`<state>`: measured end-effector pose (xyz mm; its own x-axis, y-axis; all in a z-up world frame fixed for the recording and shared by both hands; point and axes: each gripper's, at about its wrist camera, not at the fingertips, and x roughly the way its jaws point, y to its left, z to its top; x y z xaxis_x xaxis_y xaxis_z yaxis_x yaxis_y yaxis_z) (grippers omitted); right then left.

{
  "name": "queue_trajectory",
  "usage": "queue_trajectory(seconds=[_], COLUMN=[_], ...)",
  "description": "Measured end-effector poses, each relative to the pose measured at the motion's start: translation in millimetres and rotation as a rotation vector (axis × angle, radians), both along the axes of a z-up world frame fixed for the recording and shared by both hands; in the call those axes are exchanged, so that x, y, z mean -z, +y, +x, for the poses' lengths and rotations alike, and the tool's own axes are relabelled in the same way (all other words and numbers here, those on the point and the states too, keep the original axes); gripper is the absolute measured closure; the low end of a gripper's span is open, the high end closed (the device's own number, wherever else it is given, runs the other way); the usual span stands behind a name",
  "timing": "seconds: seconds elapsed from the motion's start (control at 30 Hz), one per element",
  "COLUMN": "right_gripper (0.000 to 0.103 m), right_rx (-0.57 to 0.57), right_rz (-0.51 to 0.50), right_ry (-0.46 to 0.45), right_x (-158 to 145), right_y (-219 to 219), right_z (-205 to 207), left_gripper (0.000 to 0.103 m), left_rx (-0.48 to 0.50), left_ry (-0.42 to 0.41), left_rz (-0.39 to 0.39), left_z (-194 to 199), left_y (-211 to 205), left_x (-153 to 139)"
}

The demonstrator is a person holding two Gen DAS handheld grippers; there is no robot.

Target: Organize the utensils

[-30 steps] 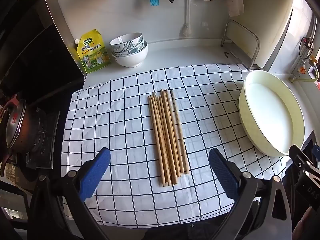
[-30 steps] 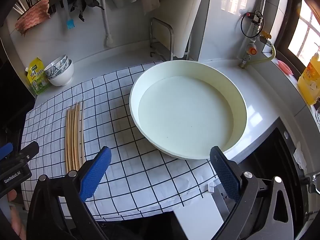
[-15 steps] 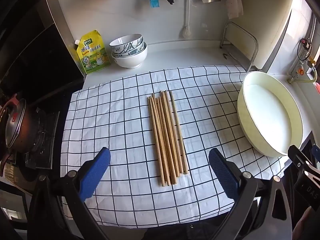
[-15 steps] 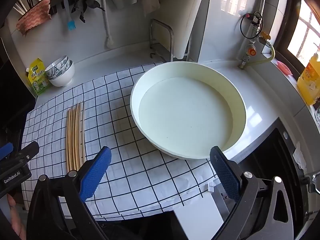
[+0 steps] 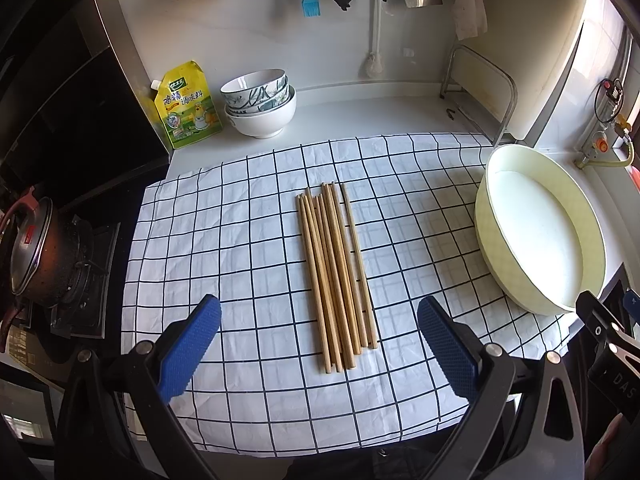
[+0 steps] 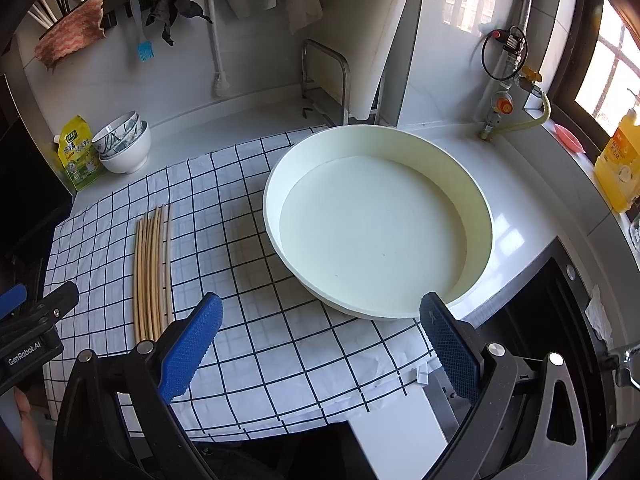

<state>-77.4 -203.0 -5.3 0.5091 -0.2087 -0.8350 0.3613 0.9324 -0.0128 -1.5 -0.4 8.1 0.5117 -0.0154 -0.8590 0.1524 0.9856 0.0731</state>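
Observation:
Several wooden chopsticks (image 5: pixel 334 276) lie side by side on a white checked cloth (image 5: pixel 224 240), running away from me. My left gripper (image 5: pixel 318 344) hovers open over their near ends, its blue pads well apart and holding nothing. In the right wrist view the same chopsticks (image 6: pixel 152 268) lie at the left. My right gripper (image 6: pixel 320 344) is open and empty, held over the cloth (image 6: pixel 256 344) in front of a cream round basin (image 6: pixel 476 208). The basin (image 5: pixel 496 248) stands at the cloth's right end in the left wrist view and has nothing in it.
Stacked bowls (image 5: pixel 260 104) and a yellow seasoning pouch (image 5: pixel 186 106) stand at the back left. A pot (image 5: pixel 36 252) sits on the stove at the left. A metal rack (image 5: pixel 480 88) with a white board is at the back right. A yellow oil bottle (image 6: pixel 618 164) stands by the window.
Both grippers have drawn back and risen slightly, so the chopsticks and basin sit a little farther off. Nothing on the counter has moved.

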Motion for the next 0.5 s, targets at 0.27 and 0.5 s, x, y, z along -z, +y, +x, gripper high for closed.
queue_trajectory(seconds=[0.27, 0.5], right_gripper=[0.009, 0.009], right_rx=[0.0, 0.0], right_rz=[-0.001, -0.002], right_ry=[-0.002, -0.004], right_x=[-1.9, -1.8], right_y=[0.3, 1.2], right_z=[0.7, 0.3], left_gripper=[0.006, 0.006], left_rx=[0.001, 0.002], left_ry=[-0.003, -0.005], left_rz=[-0.005, -0.005], left_z=[3.5, 3.5], left_y=[2.6, 2.7], left_x=[-2.9, -3.0])
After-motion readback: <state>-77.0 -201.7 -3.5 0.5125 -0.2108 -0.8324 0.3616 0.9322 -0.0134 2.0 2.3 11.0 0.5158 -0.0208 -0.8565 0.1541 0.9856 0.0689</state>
